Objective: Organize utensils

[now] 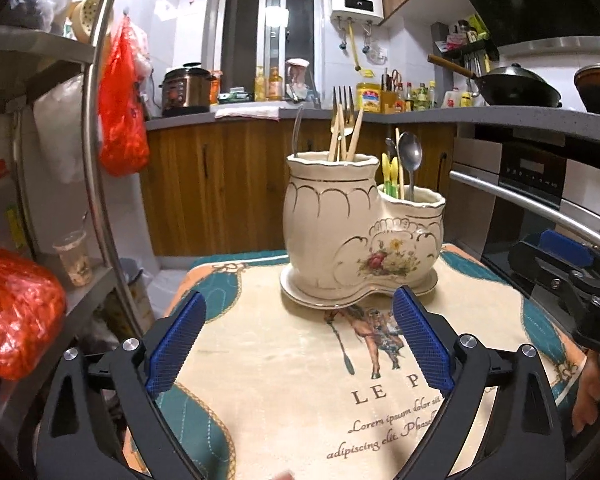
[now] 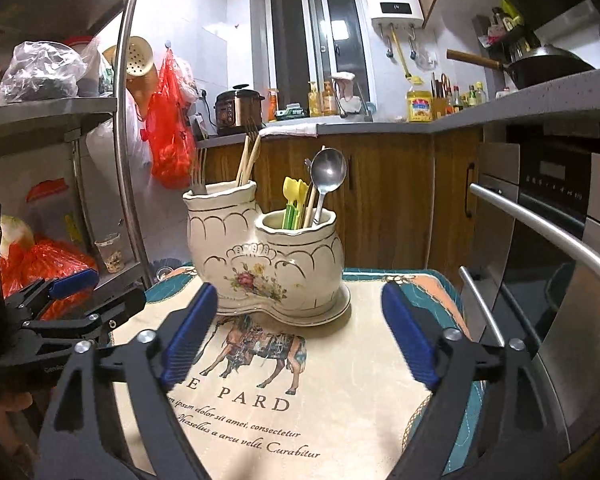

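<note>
The fingers (image 1: 176, 344) of the left gripper (image 1: 296, 344) stood wide apart with nothing between them, and the right gripper (image 2: 300, 336) was spread the same way, its blue pads (image 2: 410, 340) bare. Both hovered low over the printed cloth on the tabletop (image 2: 340, 392), just short of the ceramic holder (image 1: 340, 232), which sat on its saucer toward the far side of the cloth.

The holder had a tall compartment and a lower one joined to it. In the tall one stood the forks (image 1: 343, 104) and wooden chopsticks (image 1: 356, 136), long axes nearly vertical, tines and tips up, the chopsticks leaning slightly. In the lower one stood a metal spoon (image 2: 327, 176), bowl up and handle down, beside yellow-green plastic pieces (image 2: 294, 200) and another stick.

No utensil lay loose on the cloth, so the sorting looked finished or nearly so. Any next move would probably call for pinching an upright handle and lifting it straight up, without tipping the holder.
</note>
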